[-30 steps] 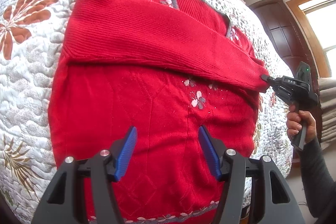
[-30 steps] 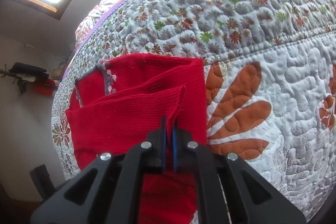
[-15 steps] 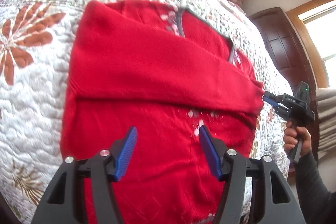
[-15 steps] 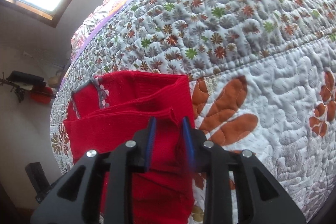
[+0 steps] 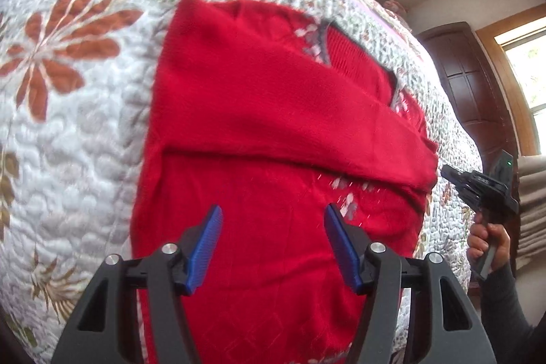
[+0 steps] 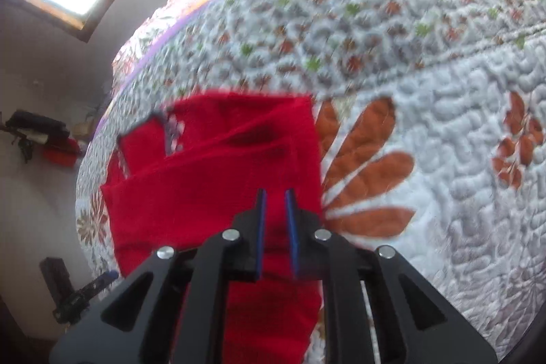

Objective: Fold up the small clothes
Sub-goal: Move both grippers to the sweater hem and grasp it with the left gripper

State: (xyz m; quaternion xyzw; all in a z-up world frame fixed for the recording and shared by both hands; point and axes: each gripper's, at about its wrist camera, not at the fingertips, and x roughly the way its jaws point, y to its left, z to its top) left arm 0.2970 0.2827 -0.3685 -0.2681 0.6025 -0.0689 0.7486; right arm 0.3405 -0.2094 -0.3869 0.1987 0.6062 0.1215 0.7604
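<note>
A red knit sweater (image 5: 259,132) with a grey-trimmed neck lies flat on the quilted bed. One sleeve (image 5: 307,125) is folded across its chest, and the cuff rests at the sweater's right edge. My left gripper (image 5: 273,217) hovers open over the lower body of the sweater, holding nothing. In the right wrist view my right gripper (image 6: 275,197) stands open by a narrow gap over the folded sleeve (image 6: 211,193), with nothing pinched. From the left wrist view the right gripper (image 5: 447,173) sits just off the cuff, held by a hand (image 5: 488,237).
A floral quilt (image 5: 78,132) covers the bed around the sweater, with bare quilt (image 6: 443,132) to the sides. A dark wooden door (image 5: 477,84) and a window stand beyond the bed's far side. The left gripper's blue tip (image 6: 104,278) shows low in the right wrist view.
My right gripper has opened, let go of the sleeve cuff and drawn back from it. The sleeve now lies across the chest. The left gripper stayed open and pulled back a little.
</note>
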